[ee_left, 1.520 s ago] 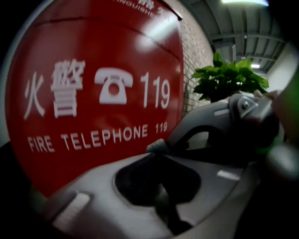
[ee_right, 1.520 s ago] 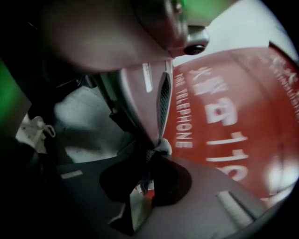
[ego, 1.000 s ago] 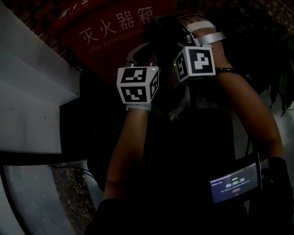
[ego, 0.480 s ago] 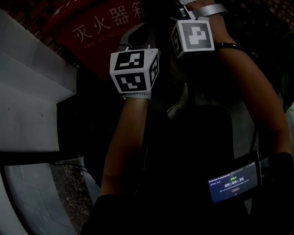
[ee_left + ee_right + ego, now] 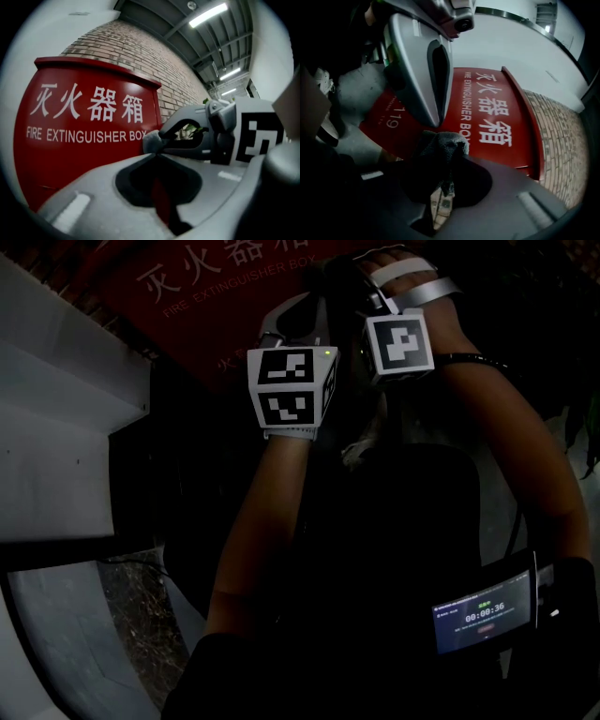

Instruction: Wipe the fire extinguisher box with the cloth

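Note:
The red fire extinguisher box (image 5: 197,306) with white lettering stands right in front of both grippers; it also fills the left gripper view (image 5: 89,136) and the right gripper view (image 5: 497,117). My right gripper (image 5: 449,161) is shut on a dark grey cloth (image 5: 440,147), whose bunched end sticks out past the jaw tips, close to the box's front. That cloth end (image 5: 150,140) also shows in the left gripper view. My left gripper (image 5: 155,157) hangs just left of the right one, jaws together, holding nothing. In the dark head view the two grippers (image 5: 302,315) (image 5: 349,282) sit side by side.
A white stepped ledge (image 5: 66,427) runs along the left. A brick wall (image 5: 154,61) rises behind the box. On the person's right forearm sits a device with a lit timer screen (image 5: 483,615). Gravelly ground (image 5: 141,615) lies below left, and plant leaves (image 5: 581,437) at the right edge.
Both grippers rose toward the box's lettering, then dropped back a little and shifted right. The cloth stays held in the right gripper throughout.

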The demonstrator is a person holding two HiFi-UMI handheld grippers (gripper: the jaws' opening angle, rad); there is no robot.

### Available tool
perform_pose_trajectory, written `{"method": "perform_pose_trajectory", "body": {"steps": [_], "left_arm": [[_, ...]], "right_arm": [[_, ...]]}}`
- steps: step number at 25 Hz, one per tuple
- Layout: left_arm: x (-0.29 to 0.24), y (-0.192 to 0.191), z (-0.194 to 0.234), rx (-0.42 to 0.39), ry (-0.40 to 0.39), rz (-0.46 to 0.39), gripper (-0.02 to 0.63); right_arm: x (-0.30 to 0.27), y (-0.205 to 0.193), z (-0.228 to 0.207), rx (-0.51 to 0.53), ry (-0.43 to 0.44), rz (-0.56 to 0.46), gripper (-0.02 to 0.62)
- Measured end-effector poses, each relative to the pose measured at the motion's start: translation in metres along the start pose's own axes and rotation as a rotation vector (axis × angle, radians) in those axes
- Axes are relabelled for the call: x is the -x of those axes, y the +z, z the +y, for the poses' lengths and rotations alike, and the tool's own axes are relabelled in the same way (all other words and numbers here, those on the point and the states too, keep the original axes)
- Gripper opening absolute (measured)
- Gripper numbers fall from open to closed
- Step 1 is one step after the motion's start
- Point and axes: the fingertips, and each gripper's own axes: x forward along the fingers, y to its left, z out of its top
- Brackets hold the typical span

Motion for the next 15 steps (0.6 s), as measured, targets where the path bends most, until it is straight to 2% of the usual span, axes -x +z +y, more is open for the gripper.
{"method": "perform_pose_trajectory", "body": {"steps": [9, 15], "left_arm": [[-0.006, -0.079, -0.006, 0.013, -0.009, 0.099, 0.002], [-0.007, -0.121, -0.004, 0.051, -0.012, 0.16, 0.002]], "right_arm": [[-0.012, 0.011, 0.081, -0.04, 0.133, -0.015, 0.041], [-0.017, 0.023, 0.122, -0.072, 0.17, -0.043, 0.04]]}}
